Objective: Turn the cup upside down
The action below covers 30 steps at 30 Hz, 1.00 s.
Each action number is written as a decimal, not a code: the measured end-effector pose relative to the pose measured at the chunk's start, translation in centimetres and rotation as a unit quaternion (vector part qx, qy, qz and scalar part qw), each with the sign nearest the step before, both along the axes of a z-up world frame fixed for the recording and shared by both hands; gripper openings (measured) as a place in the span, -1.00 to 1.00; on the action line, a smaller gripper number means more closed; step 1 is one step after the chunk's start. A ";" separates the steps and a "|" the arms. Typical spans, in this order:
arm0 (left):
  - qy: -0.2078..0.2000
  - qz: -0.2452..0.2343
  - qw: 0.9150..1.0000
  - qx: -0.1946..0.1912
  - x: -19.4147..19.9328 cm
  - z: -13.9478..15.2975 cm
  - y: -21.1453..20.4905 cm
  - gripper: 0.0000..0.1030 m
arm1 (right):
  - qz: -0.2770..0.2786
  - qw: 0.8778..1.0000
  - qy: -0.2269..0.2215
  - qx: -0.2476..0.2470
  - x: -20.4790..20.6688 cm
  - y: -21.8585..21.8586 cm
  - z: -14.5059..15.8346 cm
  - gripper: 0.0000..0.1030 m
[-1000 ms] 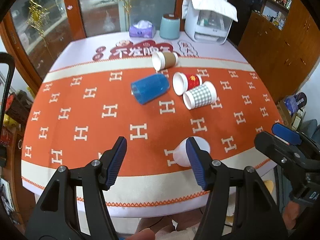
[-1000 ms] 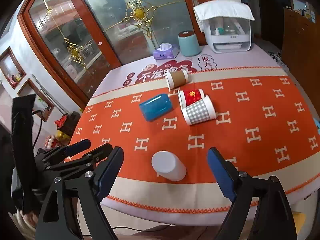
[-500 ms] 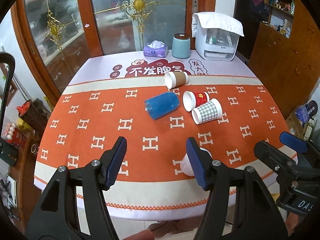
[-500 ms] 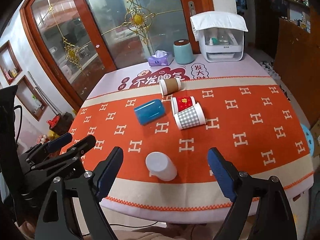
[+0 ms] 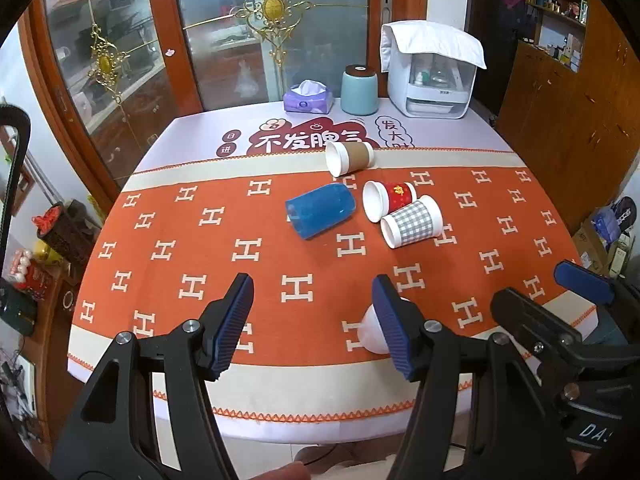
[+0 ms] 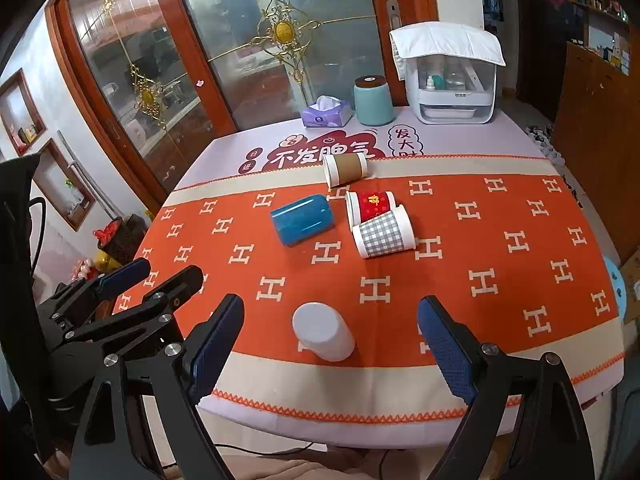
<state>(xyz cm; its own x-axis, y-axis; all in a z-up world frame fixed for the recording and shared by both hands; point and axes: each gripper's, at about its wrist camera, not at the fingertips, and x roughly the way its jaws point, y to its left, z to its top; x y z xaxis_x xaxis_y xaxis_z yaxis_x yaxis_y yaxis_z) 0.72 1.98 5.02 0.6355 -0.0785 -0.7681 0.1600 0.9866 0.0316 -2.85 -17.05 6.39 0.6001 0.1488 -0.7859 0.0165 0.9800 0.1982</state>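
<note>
A white cup (image 6: 323, 336) stands upside down near the front edge of the orange cloth; in the left wrist view (image 5: 374, 330) my right finger hides part of it. A blue cup (image 5: 320, 210) (image 6: 301, 219), a red cup (image 5: 390, 199) (image 6: 370, 206), a checked cup (image 5: 412, 222) (image 6: 383, 233) and a brown paper cup (image 5: 349, 158) (image 6: 345, 168) lie on their sides mid-table. My left gripper (image 5: 312, 324) is open and empty, left of the white cup. My right gripper (image 6: 330, 350) is open and empty, held back above the front edge in line with the white cup.
At the back of the table (image 5: 184, 128) stand a purple tissue box (image 5: 308, 98), a teal canister (image 5: 359, 90) and a white appliance with a cloth over it (image 5: 434, 76). A glass door is behind and a wooden cabinet stands at the right.
Both grippers have drawn back and up from the table, so the cups look farther away. The white cup stays upside down; no cup has moved.
</note>
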 end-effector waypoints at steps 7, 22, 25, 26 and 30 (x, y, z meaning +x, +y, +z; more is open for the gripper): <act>0.002 0.001 1.000 -0.001 0.6 -0.3 0.1 0.14 | 0.001 1.000 -0.001 -0.001 0.8 -0.1 -0.1 0.74; 0.011 -0.002 1.000 -0.007 1.6 -0.8 -1.3 0.14 | -0.002 1.000 0.002 -0.001 1.7 -1.4 -0.3 0.74; 0.013 -0.003 1.000 -0.009 1.6 -0.8 -1.5 0.14 | -0.003 1.000 0.004 -0.001 1.8 -1.9 -0.4 0.74; 0.014 -0.003 1.000 -0.009 1.6 -0.8 -1.6 0.14 | -0.003 1.000 0.003 -0.001 1.5 -1.8 -0.4 0.74; 0.017 -0.003 1.000 -0.010 1.7 -0.9 -1.8 0.14 | -0.003 1.000 0.004 0.000 1.6 -1.9 -0.5 0.74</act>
